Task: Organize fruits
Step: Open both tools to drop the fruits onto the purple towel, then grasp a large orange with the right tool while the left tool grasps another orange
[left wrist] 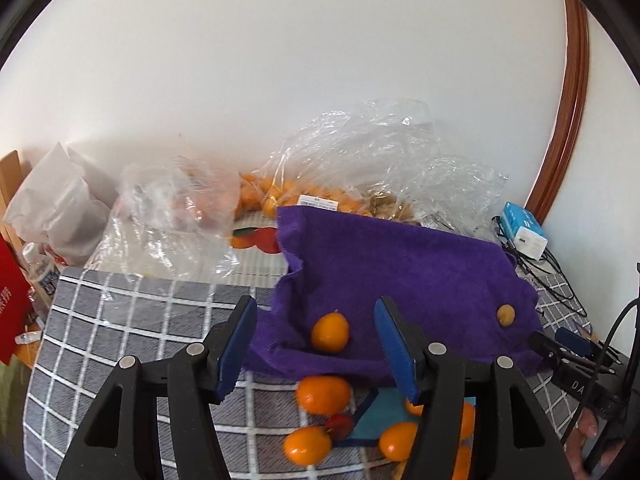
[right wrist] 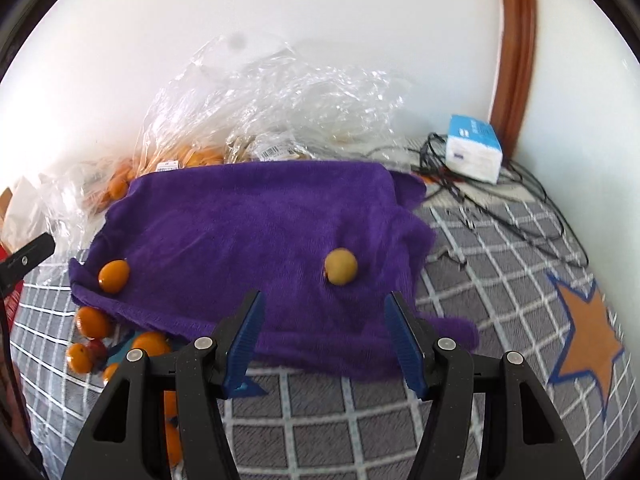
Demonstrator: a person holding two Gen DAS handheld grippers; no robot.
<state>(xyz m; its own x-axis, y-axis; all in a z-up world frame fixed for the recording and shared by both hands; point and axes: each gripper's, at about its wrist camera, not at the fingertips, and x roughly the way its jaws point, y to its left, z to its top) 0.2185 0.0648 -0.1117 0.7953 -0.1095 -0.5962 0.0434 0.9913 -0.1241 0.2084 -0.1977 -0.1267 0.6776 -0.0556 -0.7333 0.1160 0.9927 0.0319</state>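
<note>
Right gripper (right wrist: 324, 340) jaws apart, nothing between, hovering over near edge of purple towel (right wrist: 248, 216). Yellow fruit (right wrist: 340, 267) and orange (right wrist: 114, 276) sitting on towel. More oranges (right wrist: 93, 322) off left edge. Tissue box (right wrist: 474, 148) back right.

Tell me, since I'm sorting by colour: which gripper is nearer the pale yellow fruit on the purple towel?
Right. The right gripper hangs open just short of the pale yellow fruit; the left gripper frames the orange fruit, further along the purple towel.
</note>
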